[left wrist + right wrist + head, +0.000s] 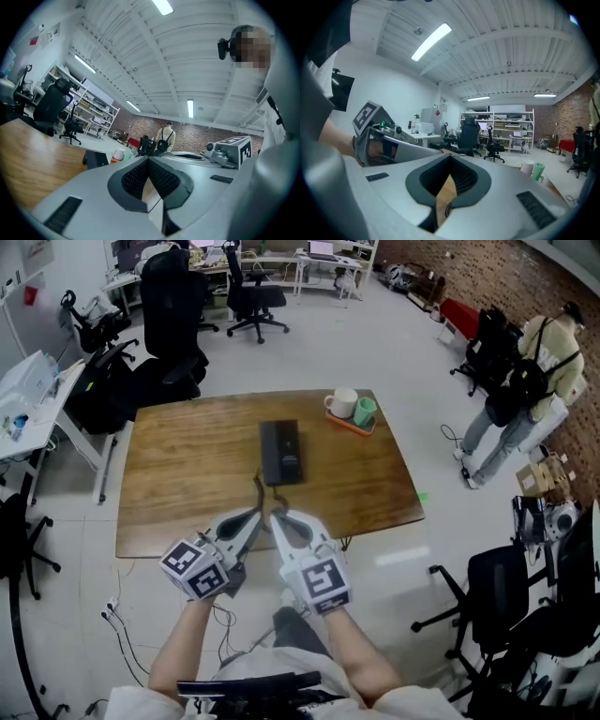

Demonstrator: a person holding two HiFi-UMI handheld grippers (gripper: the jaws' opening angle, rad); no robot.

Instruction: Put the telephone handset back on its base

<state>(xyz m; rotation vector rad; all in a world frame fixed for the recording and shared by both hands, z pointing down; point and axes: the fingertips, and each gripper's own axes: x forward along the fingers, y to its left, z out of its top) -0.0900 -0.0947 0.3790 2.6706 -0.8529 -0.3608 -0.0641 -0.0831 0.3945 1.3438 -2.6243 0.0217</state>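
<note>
Head view: both forearms reach forward side by side. The left gripper [258,514] and right gripper [275,515] angle inward, so their tips nearly meet over the near edge of the table [178,484]. The telephone [281,452] lies just ahead of the tips, and its handset cannot be told apart from the base.

Left gripper view: the jaws are pressed together with nothing between them. The telephone sits ahead to their left.

Right gripper view: the jaws likewise meet at the tips. Only here does a coiled cord [446,209] show through the gap behind them.
</note>
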